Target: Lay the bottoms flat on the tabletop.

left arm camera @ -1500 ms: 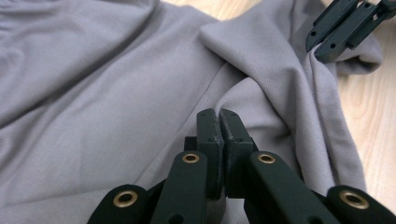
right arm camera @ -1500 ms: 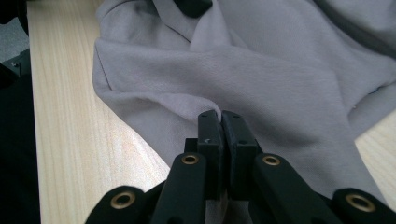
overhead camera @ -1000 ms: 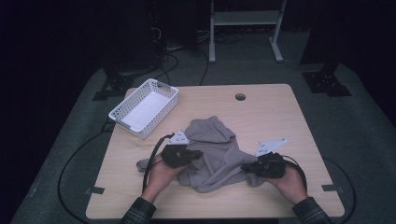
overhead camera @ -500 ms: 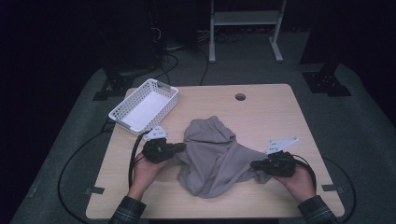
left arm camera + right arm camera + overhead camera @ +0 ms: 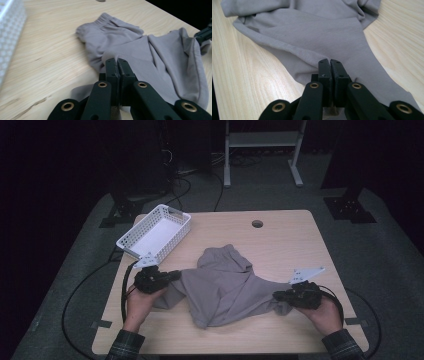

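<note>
A grey pair of shorts (image 5: 225,287) lies spread across the front half of the wooden table (image 5: 280,235), its elastic waistband (image 5: 107,20) toward the back. My left gripper (image 5: 172,276) is shut on the cloth at the shorts' left end, and in the left gripper view the left gripper (image 5: 117,61) pinches a fold of grey fabric (image 5: 150,50). My right gripper (image 5: 277,296) is shut on the cloth at the right end; in the right gripper view the right gripper (image 5: 329,62) clamps the grey fabric (image 5: 312,32). The cloth stretches between the two.
A white mesh basket (image 5: 156,232) stands at the table's back left, close behind my left hand. A round cable hole (image 5: 257,224) sits near the back edge. Cables trail off the left side, and a metal stand (image 5: 260,150) is behind the table.
My left gripper has pulled its end of the shorts out to the left, toward the basket. The right gripper shifted slightly right. The bunched cloth has been drawn out wider and flatter.
</note>
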